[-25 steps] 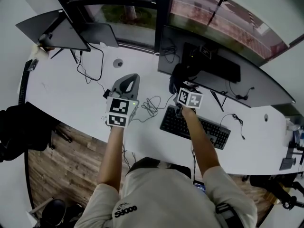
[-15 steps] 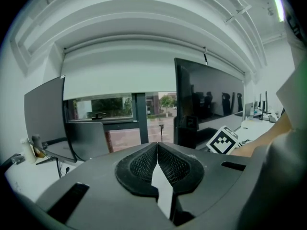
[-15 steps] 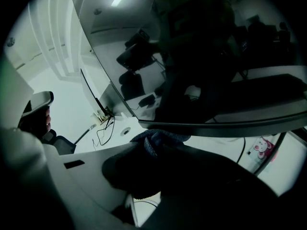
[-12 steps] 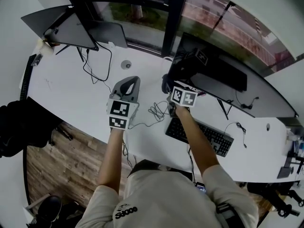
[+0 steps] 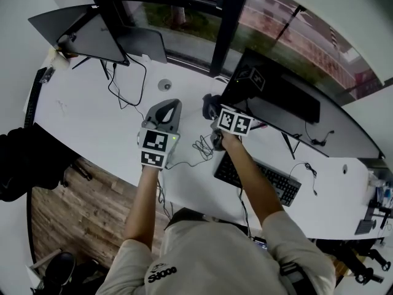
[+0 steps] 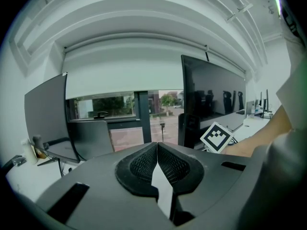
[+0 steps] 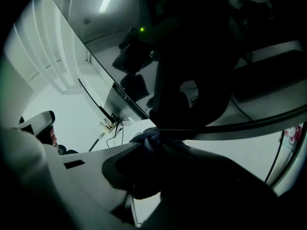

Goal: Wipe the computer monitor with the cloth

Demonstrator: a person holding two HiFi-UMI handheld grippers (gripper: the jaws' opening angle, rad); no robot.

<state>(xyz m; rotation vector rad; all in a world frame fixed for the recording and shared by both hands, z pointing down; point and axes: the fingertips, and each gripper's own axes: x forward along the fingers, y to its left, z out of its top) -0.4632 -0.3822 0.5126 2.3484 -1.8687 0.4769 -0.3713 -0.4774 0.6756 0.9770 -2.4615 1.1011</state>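
Clamped on the dark cloth [image 7: 147,138], the right gripper [image 5: 215,110] has slid left toward frame centre along the lower edge of the monitor [image 5: 279,100], so wiping seems under way, while the left gripper [image 6: 157,164] stays closed and empty at centre-left.

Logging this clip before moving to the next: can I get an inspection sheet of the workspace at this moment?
Surface: white curved desk.
Job's things: dark cloth in the right gripper, at the lower edge of the large monitor.
Clutter: keyboard; second monitor at far left.
Grippers: left gripper shut, empty, above the desk; right gripper shut on the cloth.
Cables: tangled cable between the grippers; looped cable near the second monitor.
Surroundings: window behind the desk; wood floor.
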